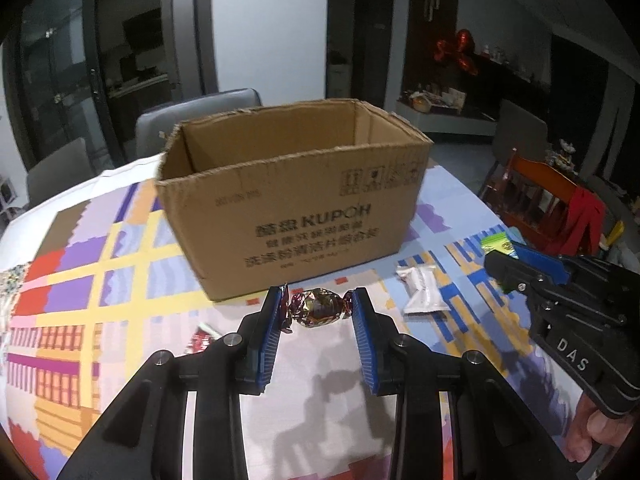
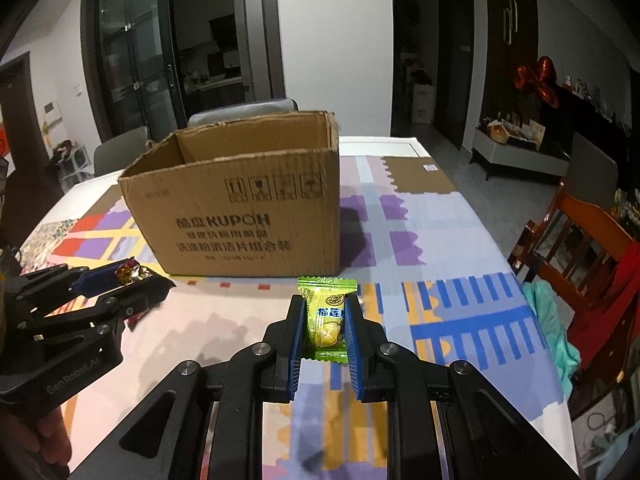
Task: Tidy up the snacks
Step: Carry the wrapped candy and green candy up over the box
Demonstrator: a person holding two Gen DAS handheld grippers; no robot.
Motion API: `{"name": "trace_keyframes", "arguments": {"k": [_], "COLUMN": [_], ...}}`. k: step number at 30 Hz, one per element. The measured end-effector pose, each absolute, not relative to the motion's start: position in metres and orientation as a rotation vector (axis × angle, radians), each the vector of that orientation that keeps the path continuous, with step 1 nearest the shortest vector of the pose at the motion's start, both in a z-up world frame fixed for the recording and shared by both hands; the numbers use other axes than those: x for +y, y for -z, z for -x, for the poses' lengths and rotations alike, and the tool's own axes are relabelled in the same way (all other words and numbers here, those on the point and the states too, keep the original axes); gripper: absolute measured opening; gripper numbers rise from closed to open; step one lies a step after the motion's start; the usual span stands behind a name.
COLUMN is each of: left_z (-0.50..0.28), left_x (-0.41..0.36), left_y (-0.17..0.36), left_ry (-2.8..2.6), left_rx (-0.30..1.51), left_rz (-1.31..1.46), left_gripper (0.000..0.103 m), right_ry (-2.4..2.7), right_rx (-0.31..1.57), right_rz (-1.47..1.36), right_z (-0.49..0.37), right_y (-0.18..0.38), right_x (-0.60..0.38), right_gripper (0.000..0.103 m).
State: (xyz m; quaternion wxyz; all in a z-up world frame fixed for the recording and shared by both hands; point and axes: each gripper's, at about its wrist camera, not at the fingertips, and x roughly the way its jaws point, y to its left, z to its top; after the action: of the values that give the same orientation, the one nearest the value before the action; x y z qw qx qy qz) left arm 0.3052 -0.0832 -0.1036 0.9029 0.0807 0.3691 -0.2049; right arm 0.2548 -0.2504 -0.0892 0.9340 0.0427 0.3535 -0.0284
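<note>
An open cardboard box (image 1: 292, 200) (image 2: 240, 208) stands on the patterned tablecloth ahead of both grippers. My left gripper (image 1: 318, 310) is shut on a dark foil twist-wrapped candy (image 1: 320, 307), held by its twisted ends above the table; the right wrist view shows that gripper (image 2: 134, 274) at the left with the candy (image 2: 130, 272) in it. My right gripper (image 2: 323, 322) is shut on a green durian candy packet (image 2: 326, 320). In the left wrist view it (image 1: 508, 258) shows at the right with the green packet (image 1: 496, 245) at its tip.
A white wrapped snack (image 1: 422, 289) lies on the cloth right of the box front. A red-and-white wrapper (image 1: 202, 340) peeks out beside my left fingers. Grey chairs (image 1: 196, 120) stand behind the table, a wooden chair (image 2: 580, 240) with red cloth at its right edge.
</note>
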Motion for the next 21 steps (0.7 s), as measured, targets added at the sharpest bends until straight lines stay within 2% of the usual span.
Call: {"name": "trace_keyframes", "arguments": {"k": [21], "left_z": [-0.304], "left_x": [-0.065], "left_y": [0.045], "left_ry": [0.334], "left_rx": [0.687], "left_rz": [-0.135], "left_gripper": [0.034], "right_ry": [-0.006], "right_rx": [0.641], "right_rz": [-0.043], "right_z": [-0.268], "right_y": [0.039], "right_x": [-0.235], "right_gripper": [0.021]}}
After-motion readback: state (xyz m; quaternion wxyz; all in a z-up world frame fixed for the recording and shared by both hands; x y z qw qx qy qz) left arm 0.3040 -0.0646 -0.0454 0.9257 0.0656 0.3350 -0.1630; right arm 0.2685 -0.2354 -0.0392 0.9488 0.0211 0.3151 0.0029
